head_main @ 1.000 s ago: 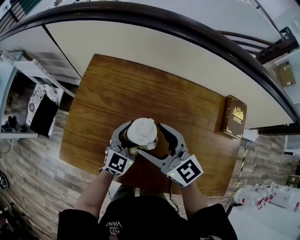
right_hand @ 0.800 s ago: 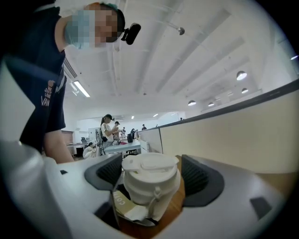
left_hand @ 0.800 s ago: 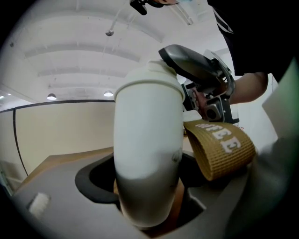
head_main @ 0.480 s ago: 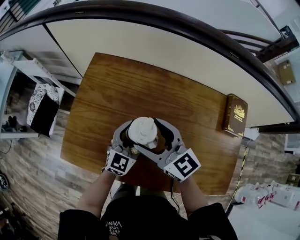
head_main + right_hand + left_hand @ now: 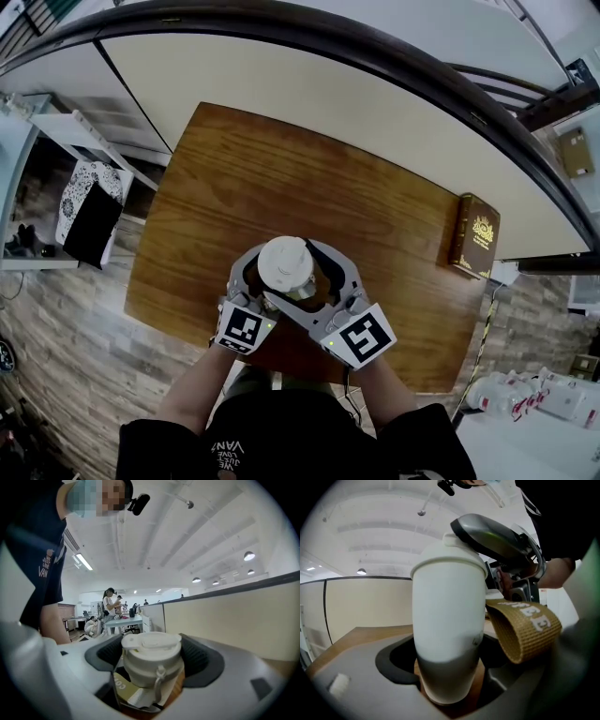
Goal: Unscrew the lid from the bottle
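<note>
Our left gripper has its grey jaws pressed against the lower body of a tall white plastic bottle, which stands upright between them. Our right gripper clamps the bottle's round white lid, with its dark padded jaws touching the lid's rim on both sides. In the left gripper view, that gripper's grey jaw arches over the bottle's top at the upper right. A tan woven strap with pale lettering curls out from the bottle toward the right of that view.

In the head view both grippers meet around the bottle at the lower middle of the frame, and the lid faces the camera. The bottle is over the near part of a brown wooden table; we cannot tell whether its base touches the wood. A dark brown book with gold ornament lies at the table's right edge, well apart from the bottle. A cream partition wall runs along the table's far side.
</note>
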Demonstrator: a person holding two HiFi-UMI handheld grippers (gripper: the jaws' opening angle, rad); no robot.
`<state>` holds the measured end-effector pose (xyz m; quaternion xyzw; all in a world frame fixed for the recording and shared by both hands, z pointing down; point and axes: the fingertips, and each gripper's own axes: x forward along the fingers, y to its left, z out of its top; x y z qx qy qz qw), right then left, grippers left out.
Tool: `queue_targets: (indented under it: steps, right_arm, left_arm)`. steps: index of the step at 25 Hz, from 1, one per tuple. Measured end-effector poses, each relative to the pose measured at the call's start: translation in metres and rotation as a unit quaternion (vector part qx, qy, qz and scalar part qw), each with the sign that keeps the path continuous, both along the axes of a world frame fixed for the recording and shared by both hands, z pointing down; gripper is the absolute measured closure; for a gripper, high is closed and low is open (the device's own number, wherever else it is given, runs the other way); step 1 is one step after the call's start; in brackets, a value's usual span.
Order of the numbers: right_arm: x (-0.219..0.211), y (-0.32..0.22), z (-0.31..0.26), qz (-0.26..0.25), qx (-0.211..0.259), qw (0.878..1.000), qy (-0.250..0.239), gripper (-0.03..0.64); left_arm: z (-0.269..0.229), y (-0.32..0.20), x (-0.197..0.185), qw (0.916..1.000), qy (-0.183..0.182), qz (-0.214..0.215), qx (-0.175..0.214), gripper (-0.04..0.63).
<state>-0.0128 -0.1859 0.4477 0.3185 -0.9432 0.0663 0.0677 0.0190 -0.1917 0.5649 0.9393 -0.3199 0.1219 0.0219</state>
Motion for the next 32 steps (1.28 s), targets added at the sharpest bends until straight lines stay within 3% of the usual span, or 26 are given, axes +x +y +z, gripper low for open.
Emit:
queue_targets:
  steps: [11,32]
  right_arm:
    - [0.008,0.003,-0.039,0.032,-0.009,0.998,-0.053,0.261]
    - [0.054,0.037,-0.133,0.101,0.043,0.984,-0.142,0.261]
  left_arm:
    - [0.002,0.005,-0.006,0.9999,0.008,0.007,-0.001,0.202]
    - [0.009,0.006,-0.012,0.9999,0.005,0.006,-0.014,0.201]
